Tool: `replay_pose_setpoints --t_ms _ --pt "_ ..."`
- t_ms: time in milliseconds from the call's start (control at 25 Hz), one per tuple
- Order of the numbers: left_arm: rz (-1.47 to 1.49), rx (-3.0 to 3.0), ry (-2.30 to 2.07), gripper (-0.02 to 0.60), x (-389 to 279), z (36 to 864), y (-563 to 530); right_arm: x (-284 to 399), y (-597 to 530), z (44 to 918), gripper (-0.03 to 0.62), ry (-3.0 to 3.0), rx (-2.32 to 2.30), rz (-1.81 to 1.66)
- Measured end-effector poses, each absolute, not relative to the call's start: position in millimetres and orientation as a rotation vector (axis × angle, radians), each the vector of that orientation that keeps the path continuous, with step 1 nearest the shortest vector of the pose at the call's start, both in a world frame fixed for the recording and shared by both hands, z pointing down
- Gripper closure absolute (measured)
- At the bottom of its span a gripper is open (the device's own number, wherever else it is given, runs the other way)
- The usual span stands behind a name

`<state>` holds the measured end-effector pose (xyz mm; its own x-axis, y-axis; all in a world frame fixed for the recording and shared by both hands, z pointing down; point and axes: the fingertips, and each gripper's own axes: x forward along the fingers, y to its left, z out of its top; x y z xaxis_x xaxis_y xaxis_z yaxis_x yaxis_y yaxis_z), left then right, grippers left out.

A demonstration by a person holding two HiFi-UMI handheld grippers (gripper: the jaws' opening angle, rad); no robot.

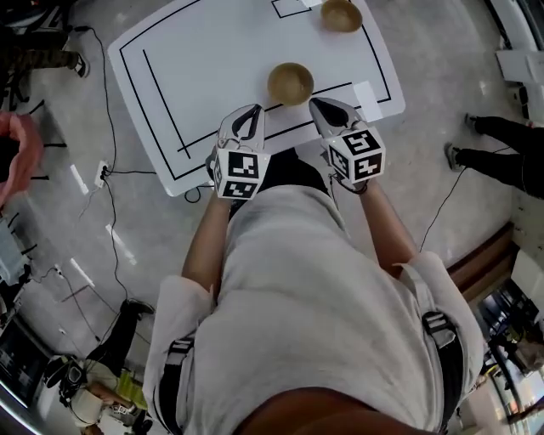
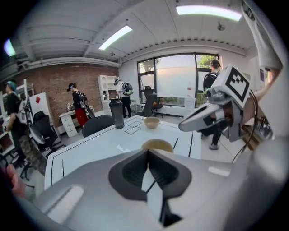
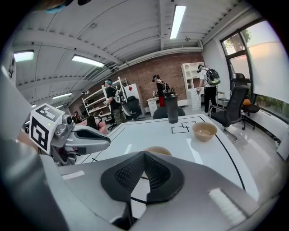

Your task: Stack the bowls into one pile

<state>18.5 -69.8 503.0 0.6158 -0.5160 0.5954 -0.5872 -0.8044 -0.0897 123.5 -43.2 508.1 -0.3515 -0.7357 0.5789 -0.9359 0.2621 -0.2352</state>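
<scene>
Just beyond the left gripper (image 1: 253,110) and right gripper (image 1: 316,104), fingers closed empty, sits a bowl (image 1: 291,82).

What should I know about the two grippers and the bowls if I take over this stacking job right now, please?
Left gripper: shut, empty, over the near edge of the white table with black lines.
Right gripper: shut, empty, beside the left one.
Things: one tan round bowl stands on the table just ahead of both grippers. A second tan round bowl stands farther off to the right, apart from the first.
Done: nothing stacked, as far as the views show.
Left: pick up one bowl and set it inside the other.
</scene>
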Motion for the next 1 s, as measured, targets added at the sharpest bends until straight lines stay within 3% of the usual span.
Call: replay_pose_setpoints --t_ms 440,600,1000 --pt "0.613 2.55 -1.183 0.578 -5.3 474.9 -33.7 150.4 -15.4 500.6 0.595 -2.168 1.48 0.76" --pt "0.618 2.479 -1.29 0.578 -8.8 479.0 -46.0 152.6 -32.5 512.5 0.595 -2.215 1.361 0.825" --pt "0.581 2.259 -1.515 0.578 70.0 488.3 -65.7 224.3 -63.4 516.7 0.595 -2.294 1.071 0.617"
